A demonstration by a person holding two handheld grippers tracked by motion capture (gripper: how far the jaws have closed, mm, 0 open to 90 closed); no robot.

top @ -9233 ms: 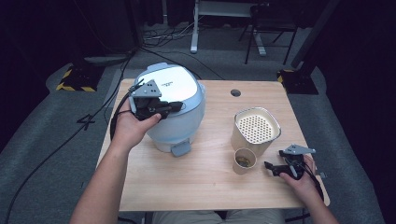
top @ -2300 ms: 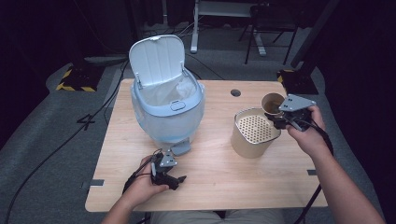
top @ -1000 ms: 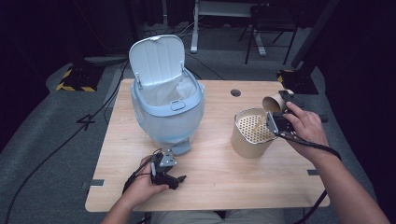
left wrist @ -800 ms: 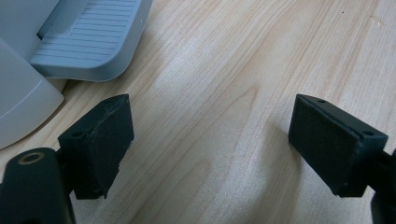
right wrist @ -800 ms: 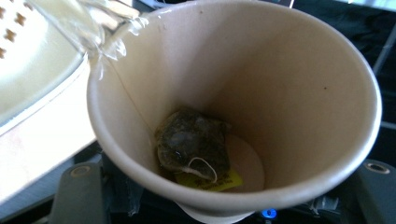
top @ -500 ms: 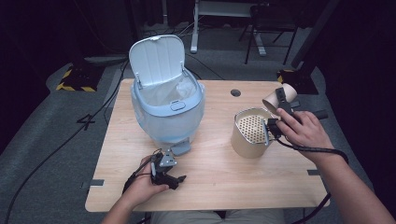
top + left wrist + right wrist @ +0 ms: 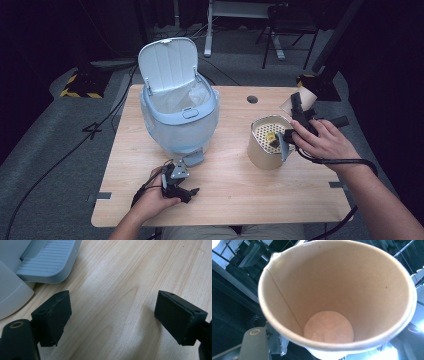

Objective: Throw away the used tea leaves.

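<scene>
Gripping paper cup (image 7: 337, 302) rim, right gripper (image 7: 296, 116) fingers clenched; left gripper (image 7: 181, 189) fingers released.

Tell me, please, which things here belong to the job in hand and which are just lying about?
In the job:
- paper cup, tipped, gripped by the right claw
- strainer container, holding a yellowish scrap
- pedal bin, lid up

Lying about:
- left claw, open, resting on the table
- floor cables
</scene>
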